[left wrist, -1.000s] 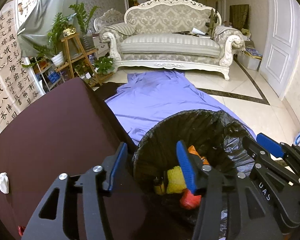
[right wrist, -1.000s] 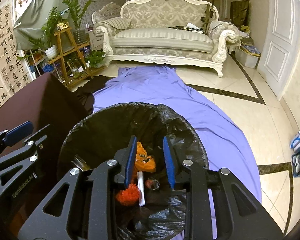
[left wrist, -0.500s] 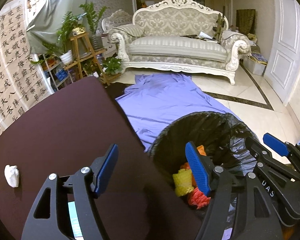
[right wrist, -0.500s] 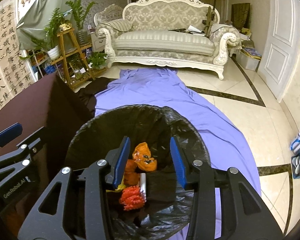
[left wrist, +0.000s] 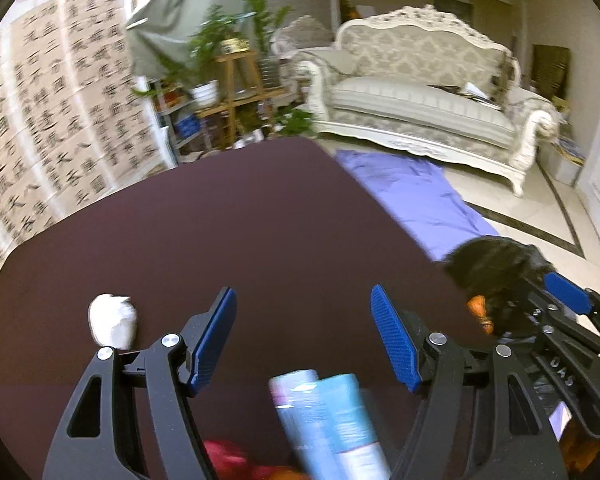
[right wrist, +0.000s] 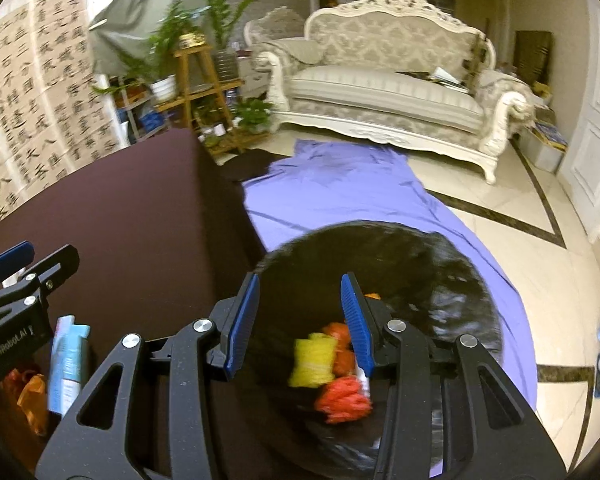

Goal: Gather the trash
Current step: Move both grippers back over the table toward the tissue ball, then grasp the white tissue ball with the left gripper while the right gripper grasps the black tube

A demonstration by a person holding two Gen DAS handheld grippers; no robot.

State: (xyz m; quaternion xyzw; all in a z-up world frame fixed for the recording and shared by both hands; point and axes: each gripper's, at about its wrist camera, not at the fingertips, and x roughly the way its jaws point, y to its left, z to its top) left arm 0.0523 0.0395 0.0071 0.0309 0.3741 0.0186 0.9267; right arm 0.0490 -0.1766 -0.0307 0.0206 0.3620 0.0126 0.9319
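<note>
Several scraps of trash [right wrist: 332, 372], yellow, orange and red, lie in the black-lined bin [right wrist: 440, 276] on the floor beside my table [left wrist: 240, 232]. More waits on the table: a white wad [left wrist: 112, 320] and a pale blue carton [left wrist: 332, 424]. Since a second ago my left claw [left wrist: 304, 338] has swung from the bin over the table, wider now, empty. My right claw [right wrist: 298, 322], also parted further, hangs empty above the bin.
</note>
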